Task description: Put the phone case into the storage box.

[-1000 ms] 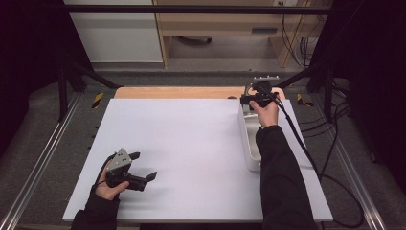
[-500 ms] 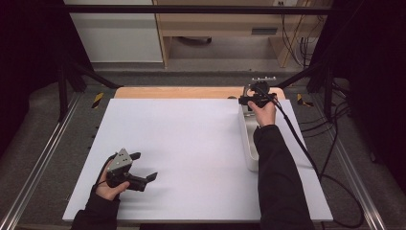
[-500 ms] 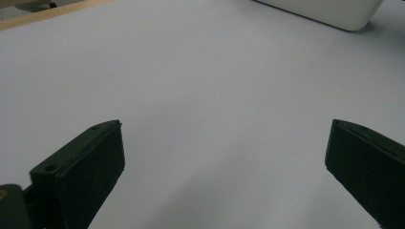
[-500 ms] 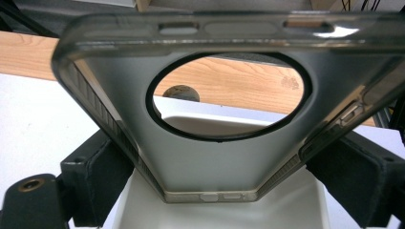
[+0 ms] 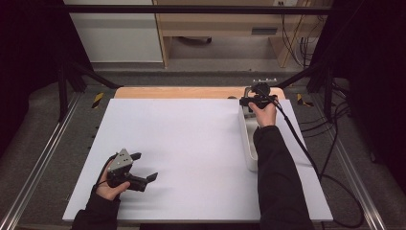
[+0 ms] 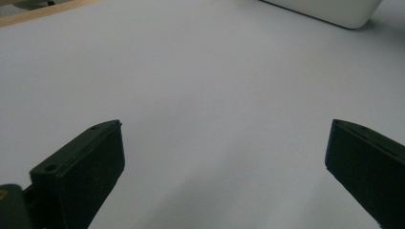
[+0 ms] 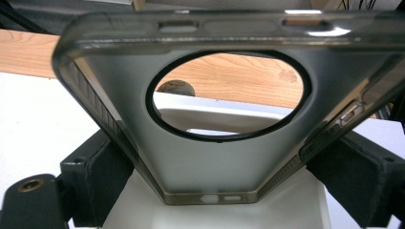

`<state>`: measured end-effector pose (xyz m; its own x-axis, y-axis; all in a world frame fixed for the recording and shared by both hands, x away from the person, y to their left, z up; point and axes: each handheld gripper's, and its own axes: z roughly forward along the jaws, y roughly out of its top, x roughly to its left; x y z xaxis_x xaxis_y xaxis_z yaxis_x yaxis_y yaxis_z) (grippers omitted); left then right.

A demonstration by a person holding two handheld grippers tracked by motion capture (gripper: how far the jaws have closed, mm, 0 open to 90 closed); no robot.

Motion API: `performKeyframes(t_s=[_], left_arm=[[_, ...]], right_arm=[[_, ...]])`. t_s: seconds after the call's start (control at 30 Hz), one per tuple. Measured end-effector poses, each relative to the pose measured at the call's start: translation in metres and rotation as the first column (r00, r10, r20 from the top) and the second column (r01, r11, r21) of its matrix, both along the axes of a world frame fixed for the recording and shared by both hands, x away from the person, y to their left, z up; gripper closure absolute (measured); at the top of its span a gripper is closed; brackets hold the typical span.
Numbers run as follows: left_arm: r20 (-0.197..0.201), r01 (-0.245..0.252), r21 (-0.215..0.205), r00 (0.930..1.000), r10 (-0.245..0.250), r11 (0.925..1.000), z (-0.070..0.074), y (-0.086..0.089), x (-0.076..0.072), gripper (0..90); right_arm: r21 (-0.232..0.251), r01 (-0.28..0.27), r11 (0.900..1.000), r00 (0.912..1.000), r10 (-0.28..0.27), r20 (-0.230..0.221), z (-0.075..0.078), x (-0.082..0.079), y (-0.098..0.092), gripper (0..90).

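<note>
The right claw (image 7: 215, 176) gripped a clear grey phone case (image 7: 210, 114) by its two long edges, held over the far end of the white tray (image 5: 249, 143) at the right of the white surface (image 5: 191, 143). The left claw (image 5: 145, 167) rested wide open and empty near the front left. No brand or writing could be read on the case.
</note>
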<state>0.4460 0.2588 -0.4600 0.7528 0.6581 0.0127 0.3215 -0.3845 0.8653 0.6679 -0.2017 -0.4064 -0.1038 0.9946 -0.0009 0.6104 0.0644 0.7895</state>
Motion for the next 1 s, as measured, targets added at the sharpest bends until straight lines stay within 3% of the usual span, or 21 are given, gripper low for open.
performKeyframes(t_s=[0.43,0.63,0.87,1.0], left_arm=[[-0.001,0.003,0.003,1.0000,-0.003,1.0000,-0.0003,-0.0005,0.0000,0.0],[-0.002,0.004,0.004,1.0000,-0.004,1.0000,-0.0005,-0.0007,0.0001,0.0],[-0.003,0.006,0.005,1.0000,-0.006,1.0000,-0.0009,-0.0014,0.0001,0.0],[-0.003,0.007,0.005,1.0000,-0.007,1.0000,-0.0009,-0.0014,0.0001,0.0]], right_arm=[[-0.004,-0.002,1.000,0.9999,0.002,0.011,-0.0008,-0.0001,0.0006,10.8],[0.016,-0.041,0.999,0.9992,0.041,-0.002,-0.0001,0.0011,-0.0012,2.9],[0.020,-0.057,0.998,0.9983,0.057,0.011,0.0030,0.0005,-0.0034,1.0],[0.023,-0.053,0.998,0.9978,0.052,0.041,0.0077,-0.0019,-0.0066,0.7]])
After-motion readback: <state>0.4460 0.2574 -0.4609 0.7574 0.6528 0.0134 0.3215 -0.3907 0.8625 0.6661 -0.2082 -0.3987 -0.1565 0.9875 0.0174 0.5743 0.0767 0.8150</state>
